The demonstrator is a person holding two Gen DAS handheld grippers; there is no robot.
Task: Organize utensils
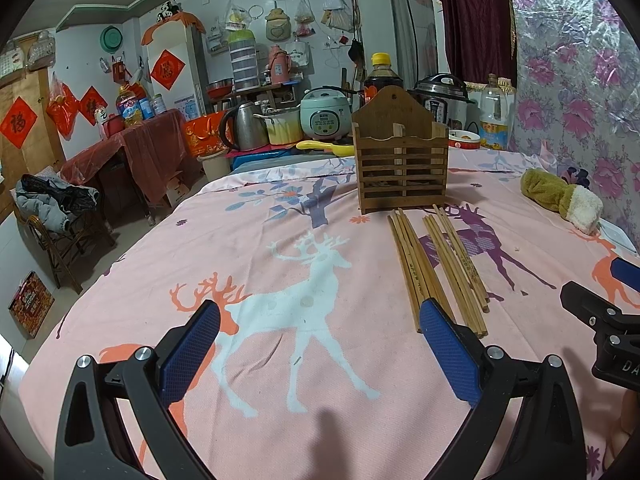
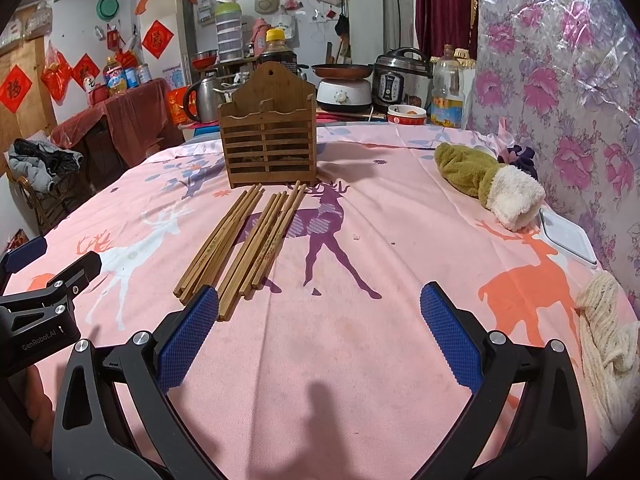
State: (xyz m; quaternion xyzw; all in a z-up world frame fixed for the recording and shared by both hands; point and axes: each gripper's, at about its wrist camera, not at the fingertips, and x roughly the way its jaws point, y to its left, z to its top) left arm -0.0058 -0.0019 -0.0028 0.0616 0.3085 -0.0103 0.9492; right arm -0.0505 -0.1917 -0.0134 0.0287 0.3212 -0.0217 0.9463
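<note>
Wooden chopsticks (image 1: 436, 264) lie flat on the pink deer-print tablecloth (image 1: 280, 420), directly in front of the slatted wooden chopstick holder (image 1: 400, 164). Two loose bundles, side by side, far tips nearly touching the holder's base, near ends toward the grippers. All are roughly parallel, so the ends are easy to reach.

Holder stands upright, open top, a divider making two compartments. No chopsticks stand up above its rim; something dark shows low behind the slats, cannot tell what. Judgement: sorting not yet begun.

Left gripper (image 1: 320, 356): jaws spread wide, nothing between them, held low over the cloth in front of the holder, left of the chopsticks. Its right pad overlaps the near end of the left bundle in its own view; contact cannot be told.

Right gripper (image 2: 320, 344): jaws also wide apart, empty, to the right of the chopsticks, its left pad just beside the near ends. The two grippers flank the bundles.

Right of the holder: a green and cream plush cloth (image 2: 488, 184), clear of the work. Behind the holder: a kettle (image 1: 244, 128) and a rice cooker (image 1: 324, 114).

Likely next: close on one bundle's near end, tip it upright, drop into a compartment. Risk: sticks fanning out.
</note>
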